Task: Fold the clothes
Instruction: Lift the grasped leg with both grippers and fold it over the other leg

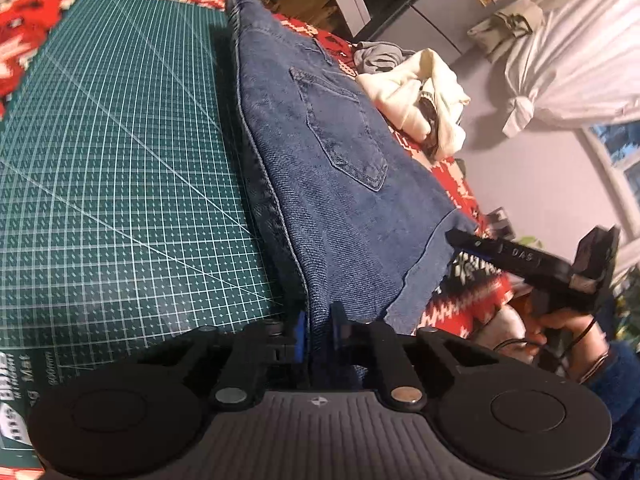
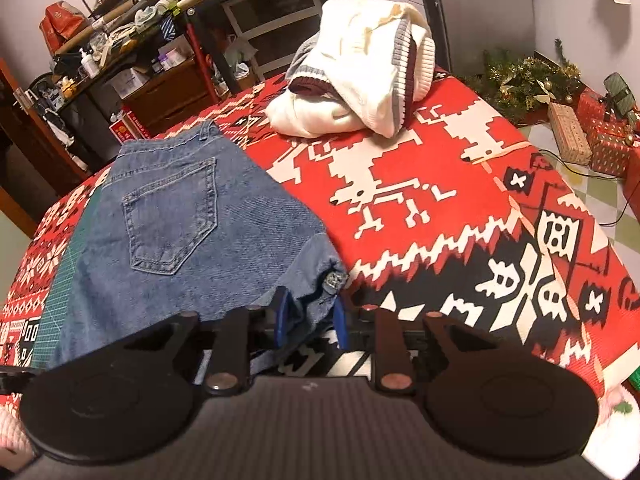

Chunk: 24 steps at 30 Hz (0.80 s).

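Left wrist view: my left tool [image 1: 316, 334] pinches near folded edge of jeans [image 1: 320, 152]. Jeans lie along right edge of green cutting mat [image 1: 120, 160]; mat left of them bare. My right tool [image 1: 460, 238] touches jeans' far corner.

Right wrist view: my right tool [image 2: 310, 320] pinches jeans' [image 2: 168, 232] frayed corner. Red patterned cloth [image 2: 460, 200] rightward open; white sweater [image 2: 360, 92] heaped beyond.

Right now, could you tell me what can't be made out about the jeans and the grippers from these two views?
- Left wrist view: the jeans edge between the left gripper fingers is hidden by the gripper body.
- Right wrist view: the near hem at the right gripper is cut off by its body.
- Green cutting mat: mostly covered by denim.
- White sweater: its shape and far side are hidden by its own bunching.
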Each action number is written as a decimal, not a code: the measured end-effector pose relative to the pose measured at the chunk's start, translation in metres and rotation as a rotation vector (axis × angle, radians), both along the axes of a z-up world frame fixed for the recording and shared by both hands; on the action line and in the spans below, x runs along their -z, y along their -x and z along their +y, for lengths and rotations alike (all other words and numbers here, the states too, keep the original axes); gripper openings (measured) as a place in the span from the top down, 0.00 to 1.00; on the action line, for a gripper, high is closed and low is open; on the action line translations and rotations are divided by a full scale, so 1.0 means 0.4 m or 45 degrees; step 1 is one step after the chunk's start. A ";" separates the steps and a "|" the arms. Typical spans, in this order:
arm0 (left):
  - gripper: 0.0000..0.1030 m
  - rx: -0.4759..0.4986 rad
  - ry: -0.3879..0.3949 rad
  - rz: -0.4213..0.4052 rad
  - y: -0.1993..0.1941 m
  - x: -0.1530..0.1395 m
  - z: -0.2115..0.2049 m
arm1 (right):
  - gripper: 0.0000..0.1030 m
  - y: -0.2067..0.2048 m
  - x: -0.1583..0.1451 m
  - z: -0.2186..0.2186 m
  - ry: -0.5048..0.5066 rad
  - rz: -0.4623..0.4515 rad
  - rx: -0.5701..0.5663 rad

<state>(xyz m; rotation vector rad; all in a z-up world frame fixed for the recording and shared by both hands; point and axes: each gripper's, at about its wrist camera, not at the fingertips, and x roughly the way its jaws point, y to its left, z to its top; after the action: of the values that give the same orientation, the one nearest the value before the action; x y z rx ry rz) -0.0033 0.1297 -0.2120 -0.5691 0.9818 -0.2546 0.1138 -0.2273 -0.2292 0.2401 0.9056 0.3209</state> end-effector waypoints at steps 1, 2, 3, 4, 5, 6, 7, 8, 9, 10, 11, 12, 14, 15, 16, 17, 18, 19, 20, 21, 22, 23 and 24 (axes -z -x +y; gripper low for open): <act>0.90 -0.005 0.008 -0.003 0.004 -0.008 0.006 | 0.87 0.003 -0.007 0.004 -0.005 0.003 -0.011; 0.90 -0.012 0.015 -0.007 0.007 -0.020 0.018 | 0.89 0.007 -0.015 0.008 -0.013 0.005 -0.023; 0.91 -0.024 0.017 -0.016 0.014 -0.033 0.034 | 0.89 0.012 -0.024 0.014 -0.025 0.007 -0.042; 0.91 -0.035 0.018 -0.024 0.021 -0.046 0.050 | 0.89 0.018 -0.033 0.022 -0.040 0.010 -0.063; 0.91 -0.046 0.018 -0.033 0.028 -0.059 0.066 | 0.90 0.023 -0.041 0.030 -0.053 0.016 -0.082; 0.91 -0.061 0.006 -0.041 0.034 -0.070 0.085 | 0.90 0.029 -0.047 0.043 -0.064 0.029 -0.104; 0.91 -0.076 -0.007 -0.050 0.040 -0.080 0.105 | 0.90 0.037 -0.051 0.060 -0.077 0.047 -0.126; 0.91 -0.094 -0.018 -0.052 0.047 -0.088 0.127 | 0.90 0.046 -0.054 0.079 -0.092 0.067 -0.147; 0.91 -0.132 -0.011 -0.046 0.052 -0.092 0.155 | 0.90 0.056 -0.054 0.096 -0.106 0.086 -0.168; 0.91 -0.169 -0.005 -0.041 0.058 -0.096 0.183 | 0.90 0.067 -0.053 0.115 -0.121 0.104 -0.191; 0.91 -0.199 -0.004 -0.040 0.069 -0.098 0.209 | 0.90 0.079 -0.051 0.135 -0.136 0.122 -0.216; 0.91 -0.228 -0.004 -0.040 0.079 -0.101 0.236 | 0.90 0.092 -0.049 0.154 -0.150 0.138 -0.240; 0.91 -0.286 -0.003 -0.038 0.101 -0.106 0.288 | 0.90 0.117 -0.046 0.190 -0.166 0.159 -0.280; 0.91 -0.302 -0.002 -0.033 0.113 -0.105 0.307 | 0.90 0.127 -0.047 0.205 -0.165 0.164 -0.298; 0.91 -0.311 -0.005 -0.026 0.126 -0.105 0.320 | 0.90 0.138 -0.050 0.220 -0.161 0.169 -0.318; 0.91 -0.323 -0.013 -0.013 0.138 -0.100 0.332 | 0.90 0.146 -0.052 0.233 -0.153 0.173 -0.333; 0.91 -0.329 -0.022 0.006 0.144 -0.087 0.338 | 0.90 0.154 -0.055 0.244 -0.143 0.177 -0.347; 0.91 -0.336 -0.029 0.024 0.150 -0.075 0.344 | 0.89 0.159 -0.056 0.250 -0.131 0.177 -0.353; 0.91 -0.350 -0.012 0.039 0.155 -0.060 0.349 | 0.89 0.162 -0.057 0.255 -0.117 0.175 -0.356; 0.91 -0.364 0.005 0.055 0.160 -0.045 0.354 | 0.87 0.162 -0.057 0.255 -0.114 0.178 -0.355; 0.90 -0.378 0.023 0.068 0.166 -0.031 0.359 | 0.85 0.161 -0.057 0.249 -0.117 0.186 -0.345; 0.89 -0.398 0.041 0.068 0.175 -0.026 0.364 | 0.80 0.159 -0.058 0.241 -0.120 0.194 -0.332; 0.87 -0.414 0.053 0.062 0.182 -0.027 0.370 | 0.76 0.158 -0.059 0.230 -0.129 0.199 -0.318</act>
<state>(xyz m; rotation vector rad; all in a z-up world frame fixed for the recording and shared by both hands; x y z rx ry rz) -0.0762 0.2777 -0.2012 -0.7653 0.9170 0.0286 0.0507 -0.1354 -0.2054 0.2484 1.0773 0.5867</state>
